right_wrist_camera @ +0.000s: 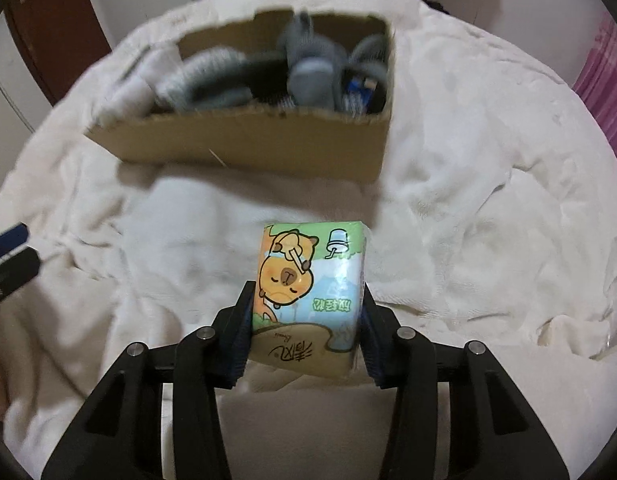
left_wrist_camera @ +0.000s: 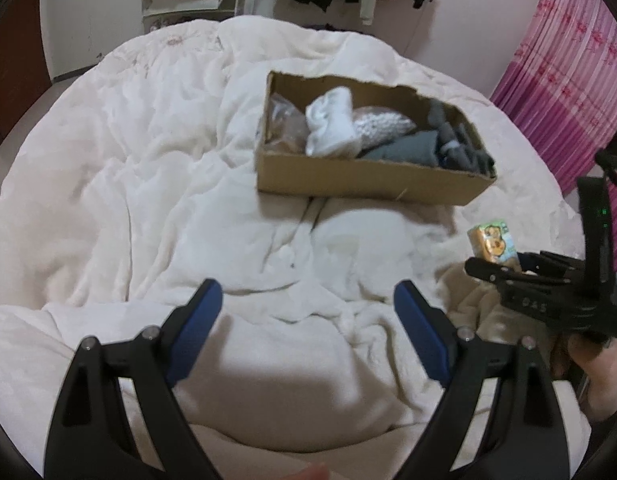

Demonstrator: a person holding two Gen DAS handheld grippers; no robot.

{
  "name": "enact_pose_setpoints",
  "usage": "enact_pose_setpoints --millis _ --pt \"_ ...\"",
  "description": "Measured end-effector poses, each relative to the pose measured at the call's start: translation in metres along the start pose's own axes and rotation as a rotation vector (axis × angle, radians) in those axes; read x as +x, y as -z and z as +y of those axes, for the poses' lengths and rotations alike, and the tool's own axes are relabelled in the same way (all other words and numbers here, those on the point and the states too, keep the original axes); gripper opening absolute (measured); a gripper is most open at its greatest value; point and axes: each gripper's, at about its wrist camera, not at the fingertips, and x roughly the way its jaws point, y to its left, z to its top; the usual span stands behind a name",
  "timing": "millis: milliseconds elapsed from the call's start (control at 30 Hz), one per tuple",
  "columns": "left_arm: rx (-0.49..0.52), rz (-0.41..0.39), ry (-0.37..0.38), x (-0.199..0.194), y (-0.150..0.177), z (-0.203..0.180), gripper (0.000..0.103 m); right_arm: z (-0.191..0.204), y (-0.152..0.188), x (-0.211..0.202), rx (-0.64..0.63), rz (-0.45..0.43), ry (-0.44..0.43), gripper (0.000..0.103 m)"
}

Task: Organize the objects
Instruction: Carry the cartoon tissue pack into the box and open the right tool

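the left wrist view looks forward and steeply down along its own black claw with blue pads (left_wrist_camera: pixel 308 300), whose two fingers fill the bottom of the picture, onto a rumpled cream-white blanket (left_wrist_camera: pixel 148 184). ahead of the claw and a little to its right lies an open brown cardboard box (left_wrist_camera: pixel 360 180), not close. at its far right edge stands the other black claw (left_wrist_camera: pixel 504 268). the right wrist view faces the same way, equally tilted, from nearer the cardboard box (right_wrist_camera: pixel 248 148), which lies straight ahead of its claw (right_wrist_camera: pixel 306 320). a small pack printed with a cartoon capybara (right_wrist_camera: pixel 308 280) sits very near the lens. both views share the blanket (right_wrist_camera: pixel 468 200), box and pack (left_wrist_camera: pixel 493 242).
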Motion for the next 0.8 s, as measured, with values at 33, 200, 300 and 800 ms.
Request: enact_pose_setpoints --millis 33,200,300,800 --pt "0.001 -0.006 0.005 -0.002 -0.001 -0.001 0.089 0.000 -0.002 -0.008 0.008 -0.014 -0.014 0.048" --pt "0.027 -0.035 0.015 -0.016 -0.012 -0.005 0.089 0.007 -0.011 -0.034 0.016 -0.063 -0.065 0.048" --pt "0.051 -0.053 0.008 -0.021 -0.020 -0.007 0.089 0.017 -0.024 -0.054 0.006 -0.098 -0.081 0.048" --pt "0.095 -0.137 0.006 -0.009 -0.085 -0.006 0.089 0.038 -0.122 -0.042 -0.067 -0.176 -0.067 0.049"
